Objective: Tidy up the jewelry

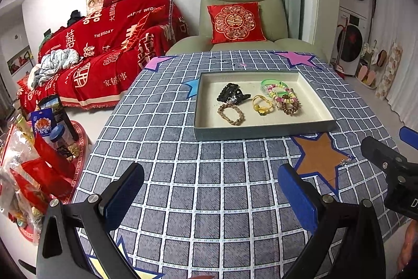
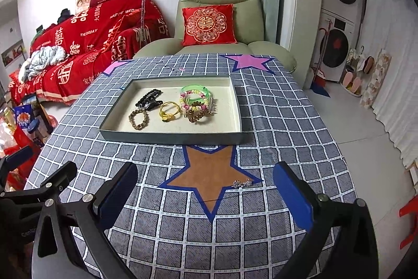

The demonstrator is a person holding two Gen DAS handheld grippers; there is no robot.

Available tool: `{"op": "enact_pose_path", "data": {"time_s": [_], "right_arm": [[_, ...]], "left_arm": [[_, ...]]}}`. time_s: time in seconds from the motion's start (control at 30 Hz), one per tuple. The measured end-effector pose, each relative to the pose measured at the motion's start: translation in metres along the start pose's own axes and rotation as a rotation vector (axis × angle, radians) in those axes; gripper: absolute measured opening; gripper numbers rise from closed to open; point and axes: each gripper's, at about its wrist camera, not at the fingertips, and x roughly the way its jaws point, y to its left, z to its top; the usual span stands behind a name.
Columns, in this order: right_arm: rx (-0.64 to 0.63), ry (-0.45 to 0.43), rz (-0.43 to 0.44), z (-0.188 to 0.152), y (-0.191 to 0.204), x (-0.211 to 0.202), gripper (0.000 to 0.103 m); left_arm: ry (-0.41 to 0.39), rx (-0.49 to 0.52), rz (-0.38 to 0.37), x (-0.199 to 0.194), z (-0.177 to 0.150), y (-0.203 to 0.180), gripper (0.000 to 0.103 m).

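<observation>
Left wrist view: left gripper (image 1: 210, 196) spread wide and empty above the near part of the checked tablecloth (image 1: 209, 174); one shallow tray (image 1: 263, 131) toward the cloth's far edge holds one black hair claw (image 1: 232, 94), one brown braided bracelet (image 1: 232, 113), one yellow ring-shaped piece (image 1: 262, 103) and, toward the tray's right wall, a tangled heap of bangles and beaded bands (image 1: 283, 96) too overlapped to count; one small silver piece (image 1: 346, 161) lies at the orange star's right tip, detail unreadable. Right wrist view: right gripper (image 2: 206, 196) likewise released and empty; the silver piece (image 2: 241, 183) lies between its fingers, outside the tray (image 2: 172, 137); left gripper (image 2: 39, 182) cut off at the left edge
</observation>
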Motion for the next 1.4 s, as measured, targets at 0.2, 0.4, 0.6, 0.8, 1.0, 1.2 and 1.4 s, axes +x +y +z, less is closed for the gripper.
{"op": "enact_pose_path", "data": {"time_s": [0.2,0.4,0.6,0.8,1.0,1.2,1.4], "right_arm": [[0.003,-0.007,0.001,0.0,-0.001,-0.004,0.103],[0.001,-0.009,0.0,0.0,-0.001,-0.007,0.103],[0.004,-0.01,0.002,0.0,-0.001,-0.007,0.103],[0.004,-0.013,0.004,0.001,-0.001,-0.01,0.103],[0.005,-0.014,0.003,0.001,-0.001,-0.01,0.103],[0.005,-0.014,0.005,0.002,-0.001,-0.011,0.103],[0.006,-0.014,0.005,0.002,0.0,-0.012,0.103]], "left_arm": [[-0.01,0.003,-0.001,-0.005,-0.001,-0.001,0.103],[-0.011,0.003,-0.001,-0.007,-0.001,-0.001,0.103],[-0.013,0.006,-0.002,-0.008,-0.001,-0.003,0.103],[-0.017,0.009,-0.003,-0.011,0.001,-0.004,0.103],[-0.017,0.01,-0.001,-0.011,0.001,-0.004,0.103],[-0.017,0.01,-0.002,-0.011,0.001,-0.004,0.103],[-0.017,0.009,-0.002,-0.012,0.001,-0.004,0.103]]}}
